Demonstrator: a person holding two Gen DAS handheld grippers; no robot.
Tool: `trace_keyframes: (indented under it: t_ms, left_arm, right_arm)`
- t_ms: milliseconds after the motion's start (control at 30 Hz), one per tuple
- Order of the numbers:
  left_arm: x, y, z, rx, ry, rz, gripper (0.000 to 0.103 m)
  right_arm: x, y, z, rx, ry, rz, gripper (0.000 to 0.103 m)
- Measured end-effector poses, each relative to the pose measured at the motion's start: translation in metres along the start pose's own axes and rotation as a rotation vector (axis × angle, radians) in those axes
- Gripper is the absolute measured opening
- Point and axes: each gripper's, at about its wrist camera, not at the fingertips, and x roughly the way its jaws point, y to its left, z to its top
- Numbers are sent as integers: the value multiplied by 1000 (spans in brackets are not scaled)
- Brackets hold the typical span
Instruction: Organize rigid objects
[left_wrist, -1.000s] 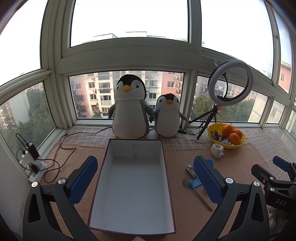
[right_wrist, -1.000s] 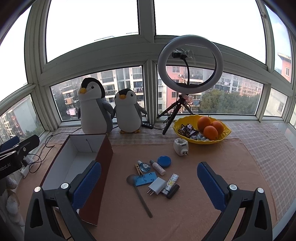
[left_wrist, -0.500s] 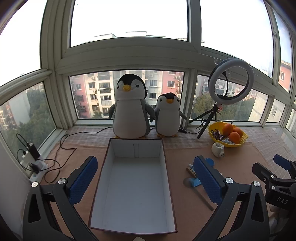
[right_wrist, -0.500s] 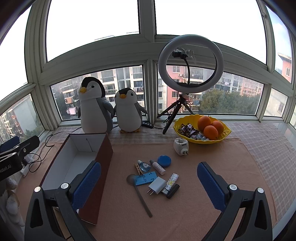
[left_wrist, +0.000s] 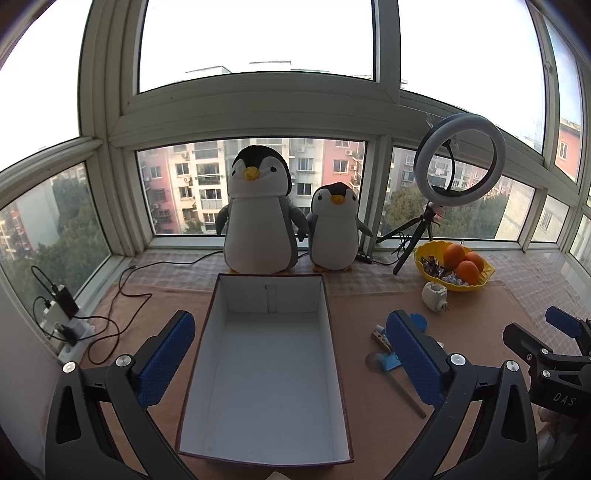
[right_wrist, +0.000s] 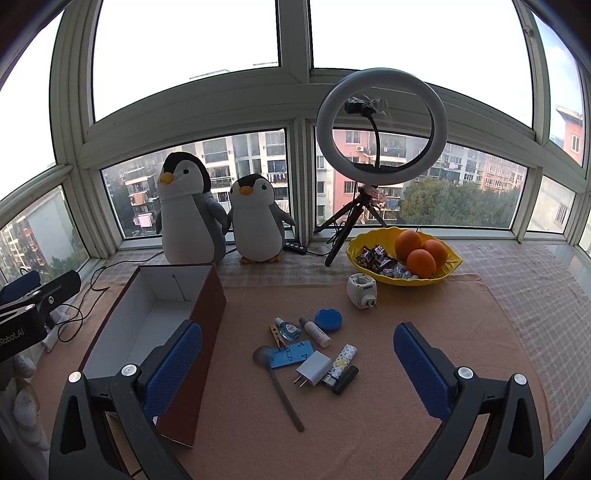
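I hold both tools spread wide, gripping nothing: left tool (left_wrist: 288, 360) above the empty white-lined cardboard box (left_wrist: 334, 328), right tool (right_wrist: 297, 365) over the small rigid clutter (right_wrist: 312, 349) beside it (tightly packed). Grabbing the white charger (right_wrist: 314, 367) could drag its touching neighbours.

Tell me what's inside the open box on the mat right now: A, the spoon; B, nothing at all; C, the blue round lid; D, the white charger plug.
B: the box shows only its bare white floor, while the white charger plug, blue round lid and spoon all lie on the mat to its right.
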Motion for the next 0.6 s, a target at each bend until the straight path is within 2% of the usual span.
trace_keyframes:
  t_ms: [600]
  left_arm:
    - [8, 5, -5, 4, 30, 9, 103]
  right_arm:
    - [4, 4, -3, -2, 19, 2, 103]
